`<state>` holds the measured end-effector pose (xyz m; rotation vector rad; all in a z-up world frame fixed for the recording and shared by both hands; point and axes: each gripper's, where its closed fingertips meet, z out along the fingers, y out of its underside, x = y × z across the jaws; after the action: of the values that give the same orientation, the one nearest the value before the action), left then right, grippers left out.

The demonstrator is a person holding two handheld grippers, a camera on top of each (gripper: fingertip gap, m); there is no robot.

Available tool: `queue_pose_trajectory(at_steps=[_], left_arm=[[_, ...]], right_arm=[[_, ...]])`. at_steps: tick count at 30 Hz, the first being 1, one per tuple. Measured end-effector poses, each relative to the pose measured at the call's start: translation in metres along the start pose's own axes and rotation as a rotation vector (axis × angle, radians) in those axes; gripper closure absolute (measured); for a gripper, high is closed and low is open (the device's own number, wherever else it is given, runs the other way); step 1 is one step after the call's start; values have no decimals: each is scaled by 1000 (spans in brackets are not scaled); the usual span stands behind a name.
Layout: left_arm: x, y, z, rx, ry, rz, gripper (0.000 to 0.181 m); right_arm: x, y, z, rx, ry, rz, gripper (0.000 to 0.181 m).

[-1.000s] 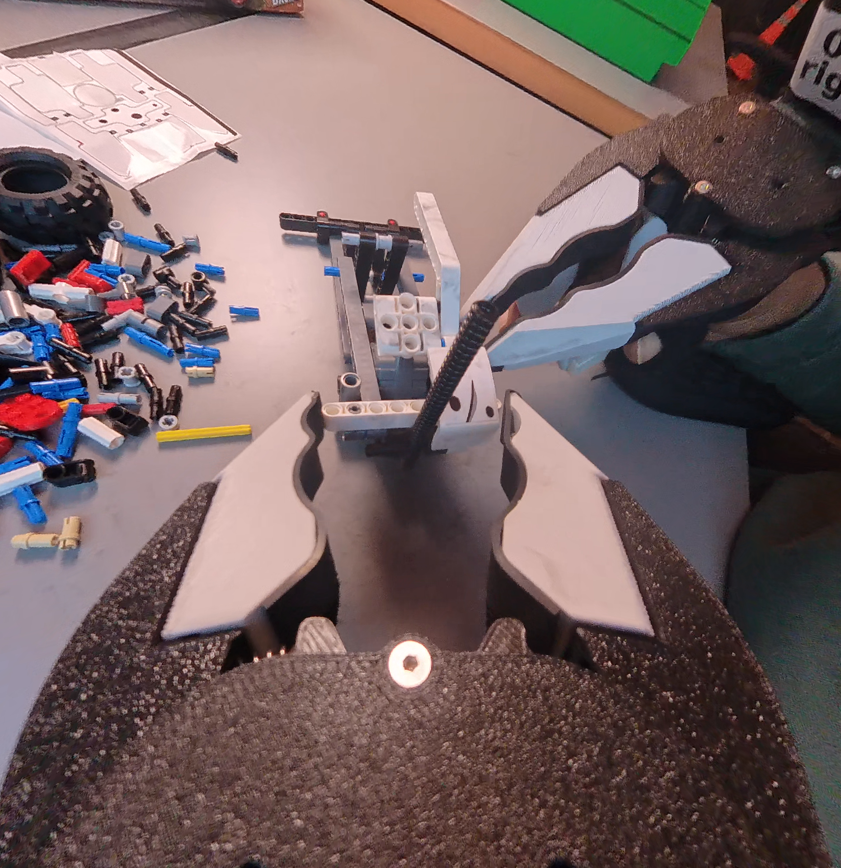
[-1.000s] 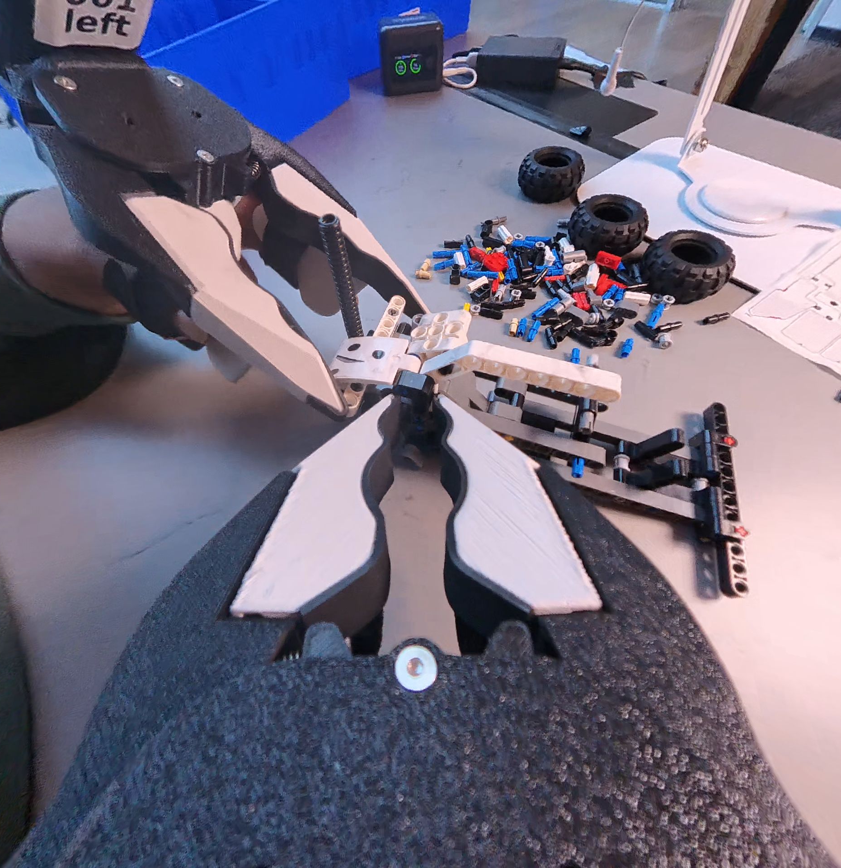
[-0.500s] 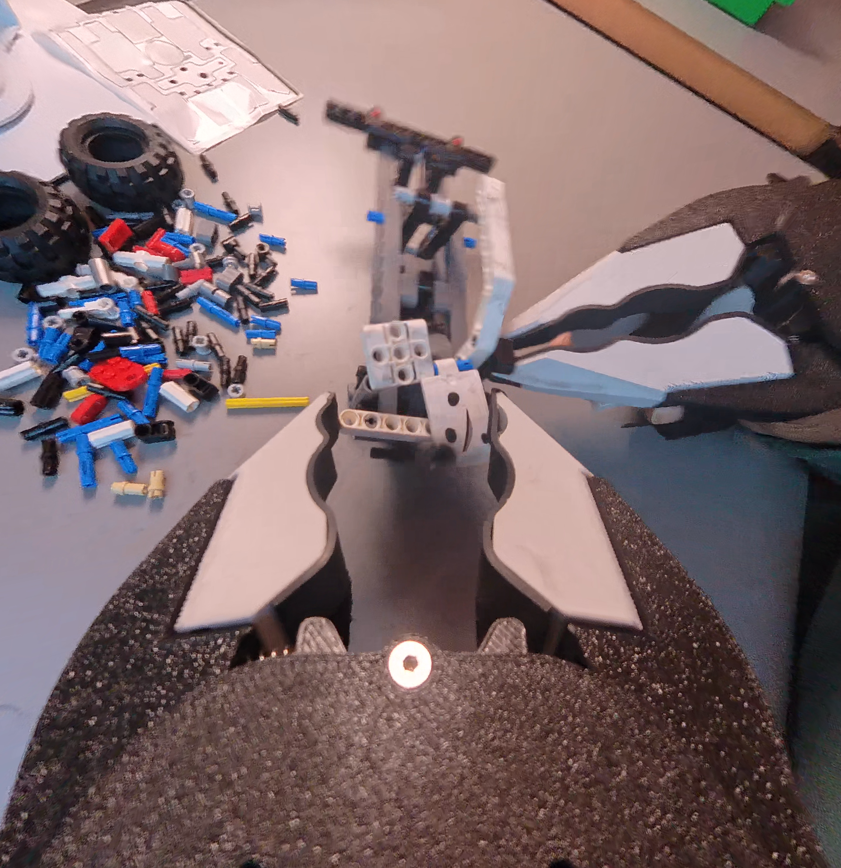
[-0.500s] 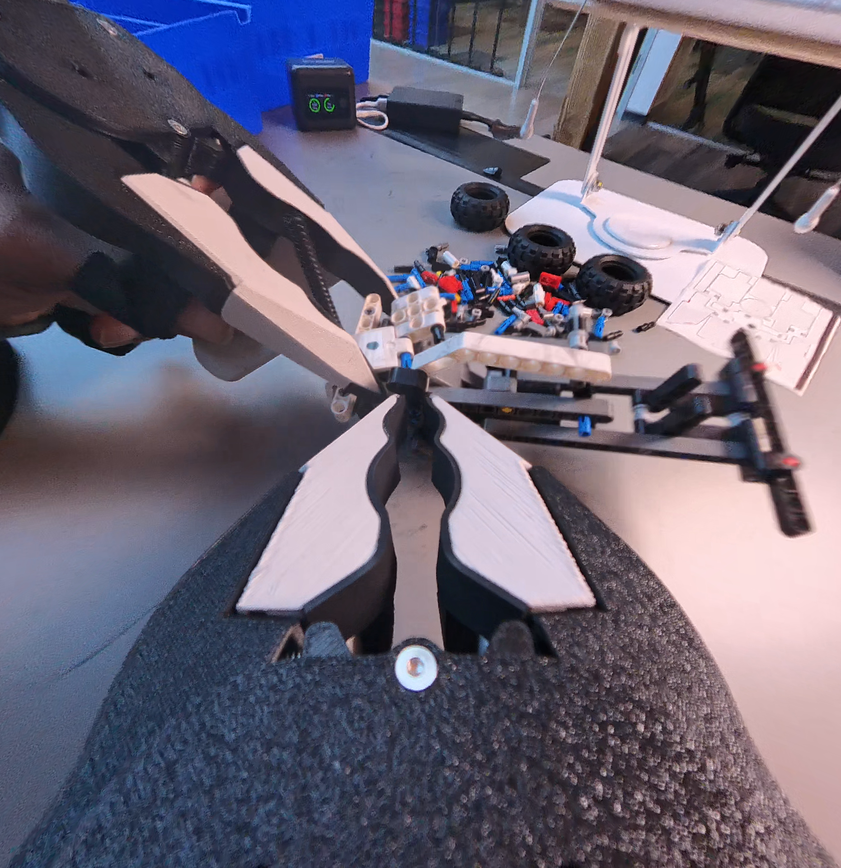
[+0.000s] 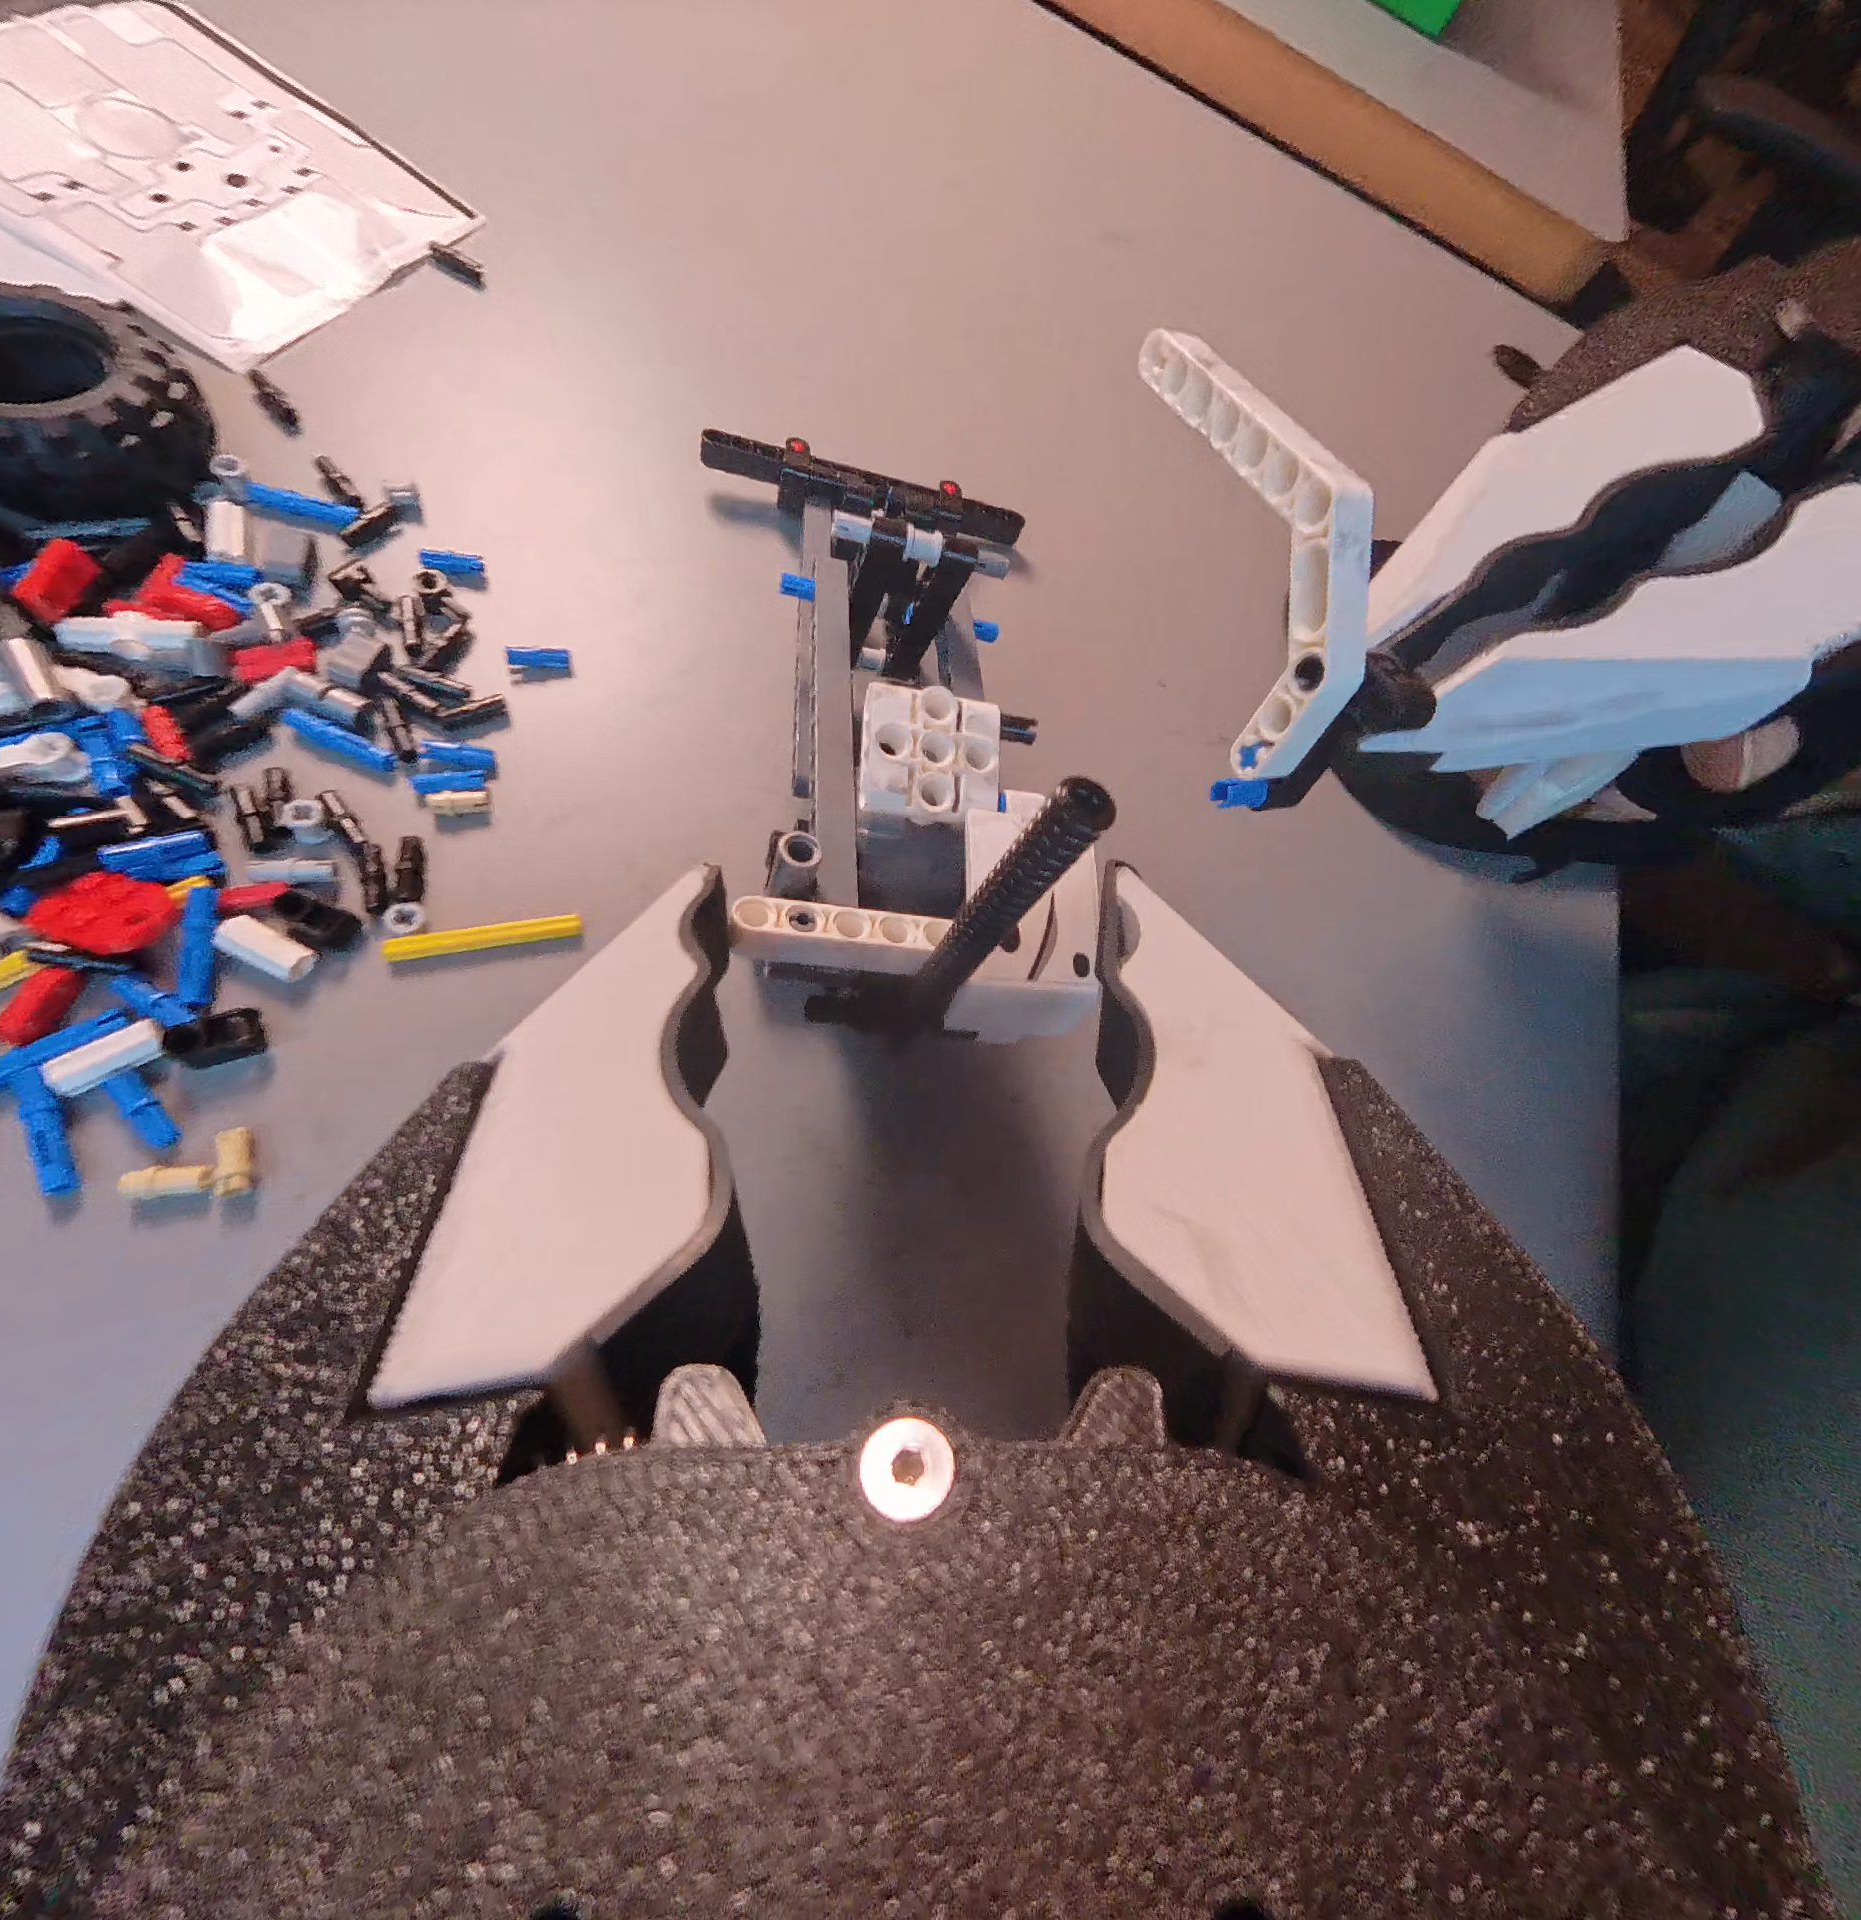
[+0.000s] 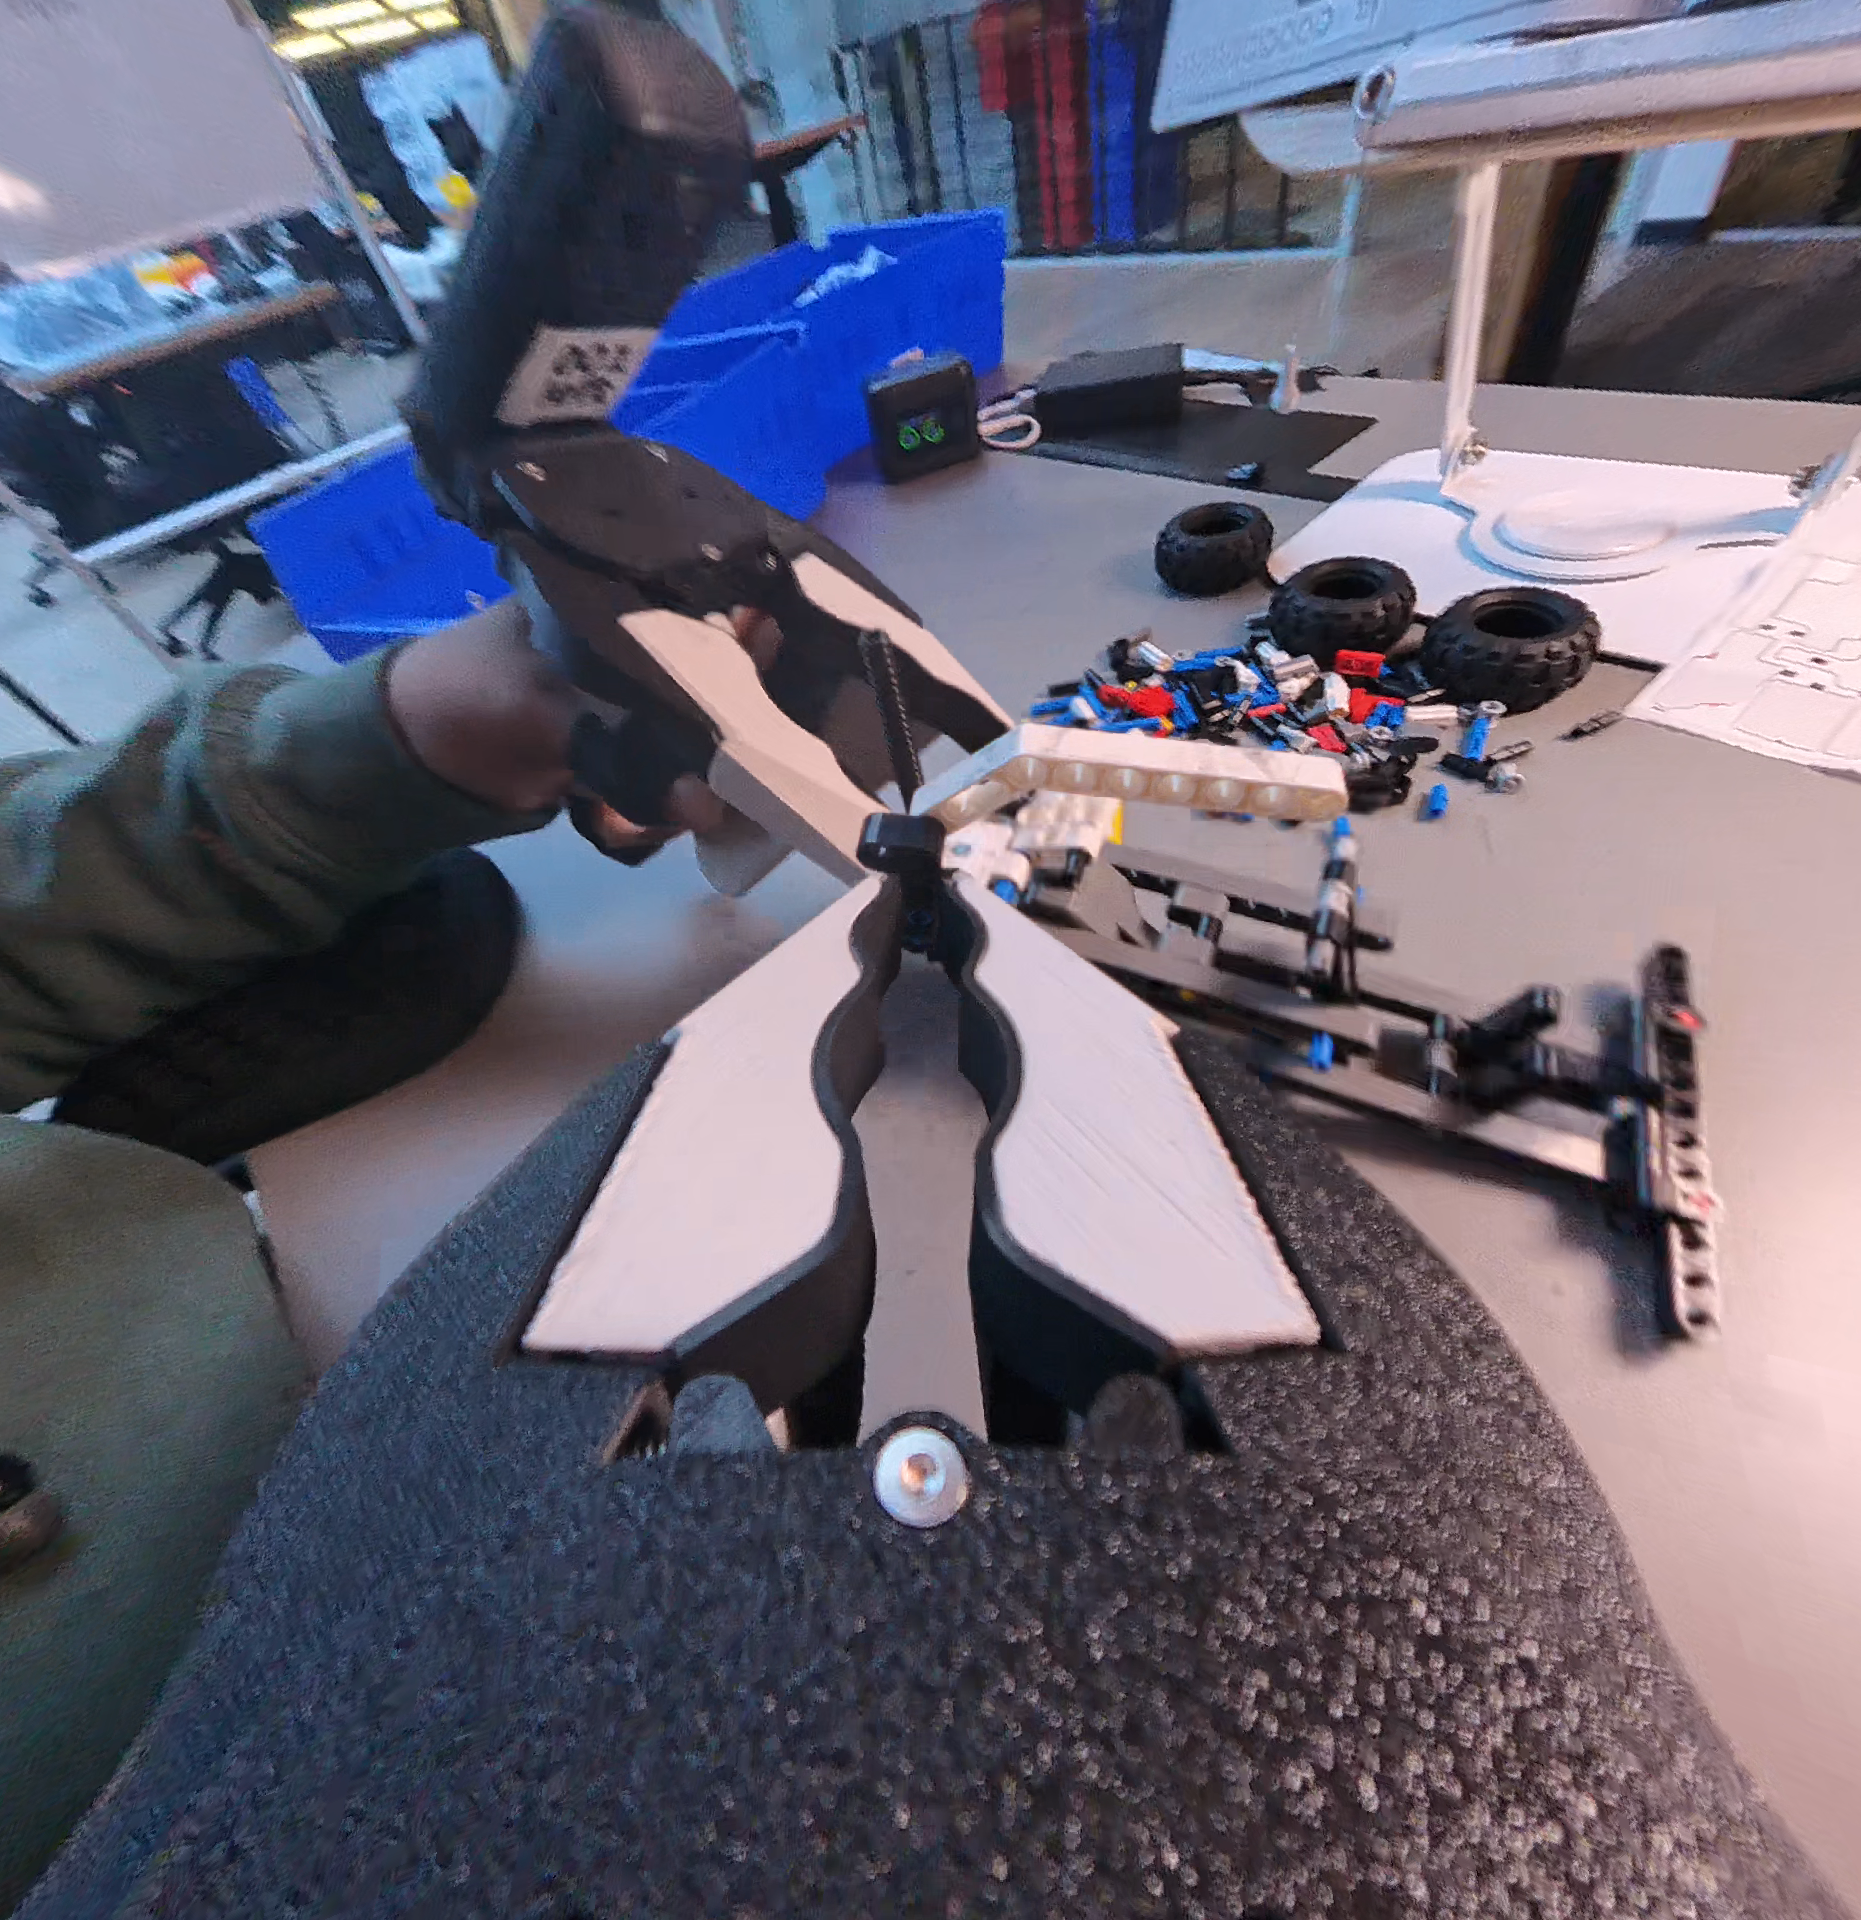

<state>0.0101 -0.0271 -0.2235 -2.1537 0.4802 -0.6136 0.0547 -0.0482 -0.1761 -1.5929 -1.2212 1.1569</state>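
Observation:
A black, grey and white brick-built chassis (image 5: 926,748) lies on the grey table (image 5: 905,260). My left gripper (image 5: 910,914) is shut on its white near end, one finger on each side. A black ribbed rod (image 5: 1019,883) sticks up at a slant from that end. My right gripper (image 6: 910,894) is shut on a black connector (image 6: 900,836) fixed to a white angled beam (image 6: 1134,779), held in the air apart from the chassis (image 6: 1425,1049). In the left wrist view the right gripper (image 5: 1393,696) and beam (image 5: 1310,582) hang to the chassis's right.
A pile of small blue, black, red and grey parts (image 5: 178,790) lies left of the chassis, with a yellow axle (image 5: 479,935), a tyre (image 5: 64,395) and a printed sheet (image 5: 178,177). Farther off are three tyres (image 6: 1508,644), a white lamp base (image 6: 1570,520) and blue bins (image 6: 780,384). The table edge (image 5: 1622,1039) is close on the right.
The white angled beam has come off the chassis and moved up and right in my right gripper. The chassis, tilted up half a second ago, lies flat again in my left gripper.

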Motion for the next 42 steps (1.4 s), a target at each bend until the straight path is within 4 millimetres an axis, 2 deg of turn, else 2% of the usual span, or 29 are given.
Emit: queue_pose_trajectory(at_steps=[1,3,5,7,9,11,15,20,26,29,32,34,36,39,42], left_arm=[[7,-1,2,9,41,5,110],[18,-10,0,56,109,26,96],[23,-24,-13,126,151,37,94],[29,-42,-33,224,211,32,103],[46,-57,-53,321,341,7,119],[59,-67,-65,388,449,-41,131],[73,-70,-70,426,562,-79,143],[59,-73,-78,466,523,-71,174],[38,-84,-89,570,483,-68,175],[27,-98,-95,635,493,-83,175],[16,-116,-98,677,484,-74,175],[9,-128,-96,690,471,-64,175],[1,-139,-91,687,466,-66,175],[-5,-147,-78,672,503,-92,175],[-9,-146,-68,671,540,-134,175]], right_arm=[[-5,-6,-4,26,-63,2,176],[-13,-20,-16,99,-186,-23,175],[-23,-32,-27,156,-309,-74,175],[-26,-39,-33,180,-382,-137,175],[-26,-43,-29,169,-417,-215,175],[-26,-43,-18,120,-431,-333,175],[-33,-50,4,45,-476,-525,175],[-32,-57,28,-26,-537,-578,175],[-24,-73,48,8,-581,-539,174],[-17,-80,60,0,-598,-513,161],[-9,-97,67,36,-597,-512,163],[4,-111,71,63,-572,-502,172],[17,-118,71,74,-555,-486,173],[33,-119,69,98,-518,-459,173],[41,-115,66,113,-512,-431,173]])
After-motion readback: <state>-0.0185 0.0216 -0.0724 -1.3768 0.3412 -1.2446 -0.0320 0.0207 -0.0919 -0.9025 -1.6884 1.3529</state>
